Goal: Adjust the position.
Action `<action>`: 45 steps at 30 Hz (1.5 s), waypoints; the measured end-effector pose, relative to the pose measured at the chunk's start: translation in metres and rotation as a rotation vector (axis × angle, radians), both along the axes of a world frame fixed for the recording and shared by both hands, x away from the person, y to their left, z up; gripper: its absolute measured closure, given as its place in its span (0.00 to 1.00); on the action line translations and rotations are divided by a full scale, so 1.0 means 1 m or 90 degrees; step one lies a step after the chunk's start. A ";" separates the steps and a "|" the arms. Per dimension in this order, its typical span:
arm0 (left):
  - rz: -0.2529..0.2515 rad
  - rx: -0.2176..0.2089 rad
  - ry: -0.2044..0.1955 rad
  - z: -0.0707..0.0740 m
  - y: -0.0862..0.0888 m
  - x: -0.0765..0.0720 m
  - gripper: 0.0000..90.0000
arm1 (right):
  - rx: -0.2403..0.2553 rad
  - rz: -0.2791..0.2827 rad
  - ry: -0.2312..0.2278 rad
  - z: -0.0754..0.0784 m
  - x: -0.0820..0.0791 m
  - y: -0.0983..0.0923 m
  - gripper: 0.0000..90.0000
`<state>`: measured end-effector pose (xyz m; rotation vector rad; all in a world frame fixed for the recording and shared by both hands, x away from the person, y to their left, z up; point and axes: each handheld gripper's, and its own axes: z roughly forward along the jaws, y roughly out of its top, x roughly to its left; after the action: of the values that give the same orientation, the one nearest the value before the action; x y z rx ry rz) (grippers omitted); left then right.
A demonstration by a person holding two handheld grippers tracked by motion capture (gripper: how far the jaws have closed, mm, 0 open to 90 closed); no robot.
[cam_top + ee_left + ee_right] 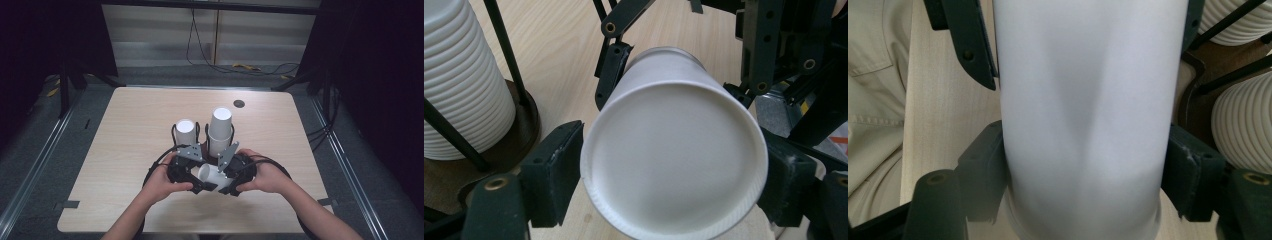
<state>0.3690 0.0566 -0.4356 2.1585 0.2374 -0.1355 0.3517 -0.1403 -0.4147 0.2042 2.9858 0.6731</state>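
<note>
2 hands met at the near middle of the bench (125, 150) in the high view, each bearing tongs: the left tongs (196, 184) and the right tongs (225, 189) both closed in on 1 white paper cup (211, 175) lying on its side between them, just above the wood. Behind them stood 2 stacks of white cups in black wire holders, the shorter stack (185, 132) to the left and the taller stack (220, 131) to the right, side by side. In the left gripper view, the cup's (674, 165) flat bottom faced the camera, and the left tongs' pads (555, 170) sat against its rim on both sides; the right tongs' black linkage clasped the far end, and a ribbed stack (459, 80) stood at the left. In the right gripper view, the cup's (1083, 115) wall ran upright, gripped firmly by the right tongs' pads (1193, 170).
</note>
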 end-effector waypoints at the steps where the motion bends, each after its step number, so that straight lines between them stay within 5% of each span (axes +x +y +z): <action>1: -0.002 0.000 0.000 0.000 0.000 0.000 0.27 | 0.002 0.003 -0.002 0.000 0.000 0.000 0.32; 27: -0.009 -0.013 0.010 0.000 -0.002 -0.001 0.32 | 0.011 0.004 -0.002 -0.002 0.000 0.000 0.32; 45: -0.018 -0.002 -0.006 0.000 -0.001 -0.001 0.35 | 0.021 0.016 -0.004 -0.006 0.001 0.001 0.29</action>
<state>0.3676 0.0560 -0.4358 2.1589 0.2006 -0.1420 0.3523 -0.1394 -0.4203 0.1664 2.9782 0.7237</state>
